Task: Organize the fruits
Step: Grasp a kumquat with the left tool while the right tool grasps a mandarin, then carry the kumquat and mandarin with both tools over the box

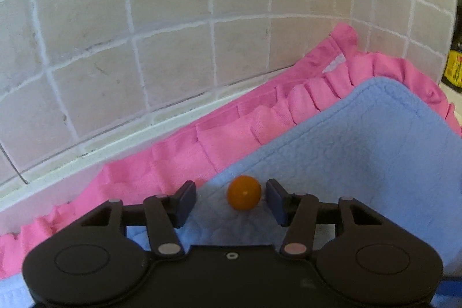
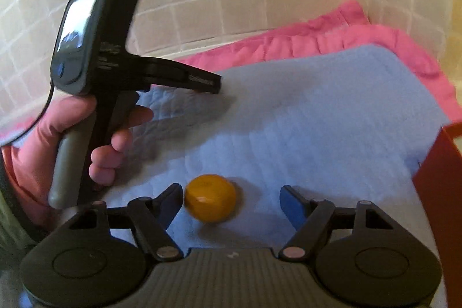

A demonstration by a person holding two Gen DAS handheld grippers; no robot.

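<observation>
A small orange fruit point(image 1: 244, 192) lies on a light blue quilted cloth point(image 1: 361, 152). My left gripper point(image 1: 231, 199) is open with the fruit between its fingertips, closer to the right one, apart from both. In the right wrist view a larger orange fruit point(image 2: 210, 198) lies on the same blue cloth point(image 2: 303, 111). My right gripper point(image 2: 232, 205) is open around it, its left fingertip point(image 2: 170, 202) at or very near the fruit, the right one well clear. The left gripper's body point(image 2: 95, 48) is held by a hand at the left.
A pink ruffled cloth point(image 1: 184, 155) lies under the blue one, against a tiled wall point(image 1: 144, 19). A red box edge point(image 2: 439, 184) stands at the right of the right wrist view. A dark bottle with a yellow label point(image 1: 454, 68) stands at the far right.
</observation>
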